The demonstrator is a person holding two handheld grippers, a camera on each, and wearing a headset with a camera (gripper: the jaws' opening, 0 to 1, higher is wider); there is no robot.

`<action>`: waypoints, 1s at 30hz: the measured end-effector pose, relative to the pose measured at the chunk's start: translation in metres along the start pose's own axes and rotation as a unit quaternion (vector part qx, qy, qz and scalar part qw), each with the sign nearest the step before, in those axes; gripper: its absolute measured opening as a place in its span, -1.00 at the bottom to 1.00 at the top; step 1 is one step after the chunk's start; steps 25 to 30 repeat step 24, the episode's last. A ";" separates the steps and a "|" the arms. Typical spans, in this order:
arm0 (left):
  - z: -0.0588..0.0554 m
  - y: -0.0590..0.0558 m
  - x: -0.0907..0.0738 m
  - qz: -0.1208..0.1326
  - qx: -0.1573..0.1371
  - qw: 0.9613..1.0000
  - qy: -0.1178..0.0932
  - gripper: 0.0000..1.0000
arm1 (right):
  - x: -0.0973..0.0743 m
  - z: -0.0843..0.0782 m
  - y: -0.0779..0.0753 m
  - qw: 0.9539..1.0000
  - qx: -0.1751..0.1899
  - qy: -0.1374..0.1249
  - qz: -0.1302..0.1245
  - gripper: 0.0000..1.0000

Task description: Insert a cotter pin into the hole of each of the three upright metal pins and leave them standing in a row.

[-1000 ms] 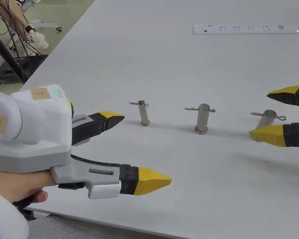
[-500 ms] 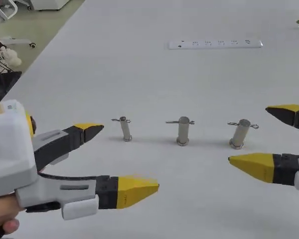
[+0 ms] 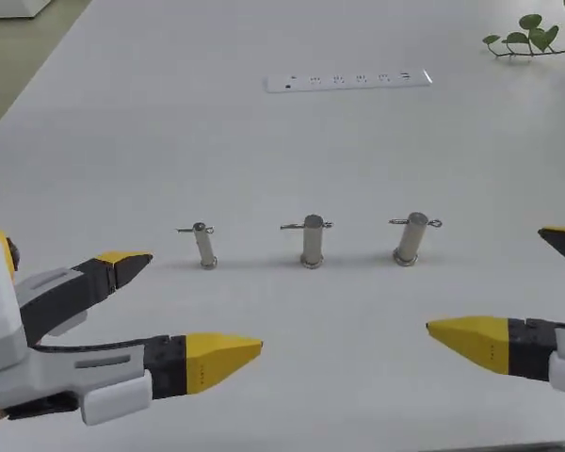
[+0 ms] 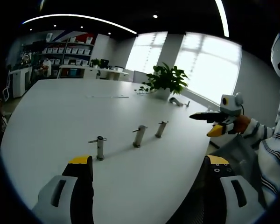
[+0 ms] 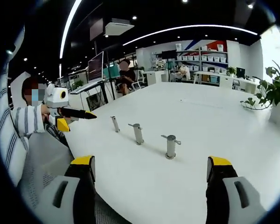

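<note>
Head view: three metal pins (image 3: 312, 242) stand upright in a row across the middle of the white table (image 3: 264, 141). Each has a cotter pin (image 3: 306, 225) through its head.
Change: a second ago the jaws of the right gripper (image 3: 484, 280) flanked the right-hand pin (image 3: 411, 239). Now that gripper sits well back from it, toward the near edge. The left gripper (image 3: 205, 301) has also drawn away from the left-hand pin (image 3: 204, 247).
Meaning: all three holes look filled and nothing has toppled, so the task appears complete and the hands are retreating.
Tools: both grippers are spread wide with nothing between the jaws. The left gripper view and the right gripper view show the same.
Axis, metal pins: the long axis is vertical, with the flared base on the table and the drilled end up.
Axis, cotter pins: the long axis is level and runs roughly along the row. The loop on the right-hand one points right. The other two loops are too small to tell.
</note>
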State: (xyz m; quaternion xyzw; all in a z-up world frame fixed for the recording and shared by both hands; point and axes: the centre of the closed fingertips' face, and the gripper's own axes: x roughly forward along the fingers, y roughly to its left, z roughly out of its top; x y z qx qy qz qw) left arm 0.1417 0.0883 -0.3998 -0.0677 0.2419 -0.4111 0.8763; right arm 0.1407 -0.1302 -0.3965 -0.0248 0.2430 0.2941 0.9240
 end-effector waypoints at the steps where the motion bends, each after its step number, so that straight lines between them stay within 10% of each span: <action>1: -0.001 0.002 -0.002 0.001 -0.002 1.000 0.003 0.97 | -0.001 -0.006 0.000 1.000 0.008 0.013 -0.005 0.97; 30: -0.009 0.004 -0.028 0.027 -0.021 0.999 0.042 0.93 | -0.025 -0.011 0.008 0.992 -0.015 0.109 -0.057 0.97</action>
